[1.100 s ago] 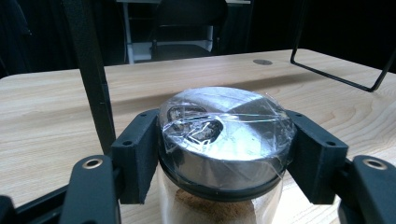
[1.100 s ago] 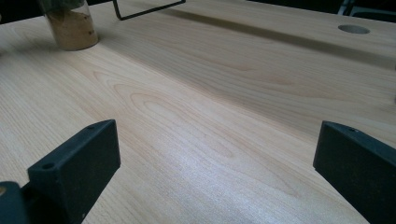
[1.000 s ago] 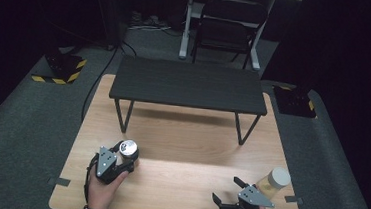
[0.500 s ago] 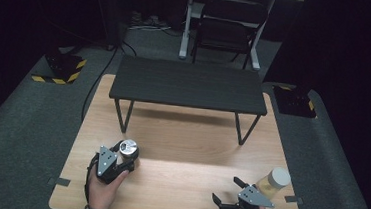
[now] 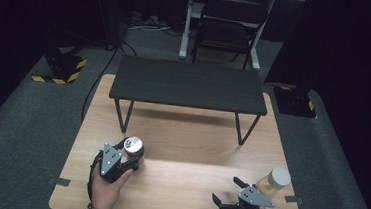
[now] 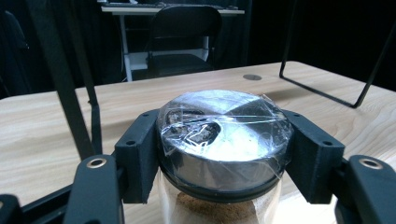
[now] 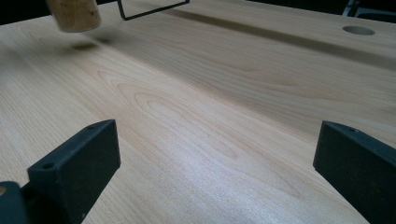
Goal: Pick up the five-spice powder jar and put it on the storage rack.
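High view: the left tool (image 5: 128,156) is clamped on the foil-capped jar (image 5: 133,146) at the near left of the surface (image 5: 191,135) — unchanged from a second ago, so the grasp is judged settled. Left gripper view: both jaws are pressed against the lid. Right gripper view: the right tool (image 7: 210,154) is spread wide — nothing is held.

Hand-held gripper (image 6: 224,154) jaws clamp jar (image 6: 224,205) just under its foil-wrapped lid (image 6: 224,130), both pads touching. Brown granules inside. Jar upright over tabletop (image 6: 42,135). Black wire legs (image 6: 70,79) left and right, chair (image 6: 184,37) behind.
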Demonstrator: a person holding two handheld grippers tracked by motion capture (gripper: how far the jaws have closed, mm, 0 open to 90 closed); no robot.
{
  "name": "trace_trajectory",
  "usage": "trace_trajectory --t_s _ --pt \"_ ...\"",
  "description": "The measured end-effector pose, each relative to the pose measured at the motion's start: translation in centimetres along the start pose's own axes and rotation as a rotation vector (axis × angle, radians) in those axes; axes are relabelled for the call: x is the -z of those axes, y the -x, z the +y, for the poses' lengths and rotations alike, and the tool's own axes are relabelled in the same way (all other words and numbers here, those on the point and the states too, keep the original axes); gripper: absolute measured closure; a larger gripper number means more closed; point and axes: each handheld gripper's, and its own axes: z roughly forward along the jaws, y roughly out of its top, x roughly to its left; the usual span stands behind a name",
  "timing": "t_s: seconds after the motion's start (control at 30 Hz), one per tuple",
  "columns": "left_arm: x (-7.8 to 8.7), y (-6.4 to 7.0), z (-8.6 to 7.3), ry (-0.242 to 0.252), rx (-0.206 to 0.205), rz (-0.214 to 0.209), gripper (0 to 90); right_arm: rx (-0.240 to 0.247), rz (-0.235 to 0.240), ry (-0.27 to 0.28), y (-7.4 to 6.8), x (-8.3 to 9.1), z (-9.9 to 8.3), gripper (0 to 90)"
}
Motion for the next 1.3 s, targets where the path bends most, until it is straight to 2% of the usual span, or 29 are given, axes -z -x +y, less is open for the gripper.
trace_trajectory --t_s 0.5,0.93,1.1,1.3 --pt "-0.8 1.8 3.0 0.010 -0.026 -0.048 34.9 -0.002 0.008 -0.002 0.2 0.0 0.0 0.4" --pt "-2.0 3.1 5.3 0.020 -0.018 -0.069 34.9 0.000 0.014 -0.002 0.2 0.0 0.0 0.4" --pt "-2.5 3.8 6.5 0.023 -0.042 -0.075 34.9 -0.001 0.016 -0.003 0.3 0.0 0.0 0.4" --pt "-3.1 4.3 8.1 0.037 -0.046 -0.092 34.9 -0.002 0.018 -0.003 0.4 0.0 0.0 0.4"
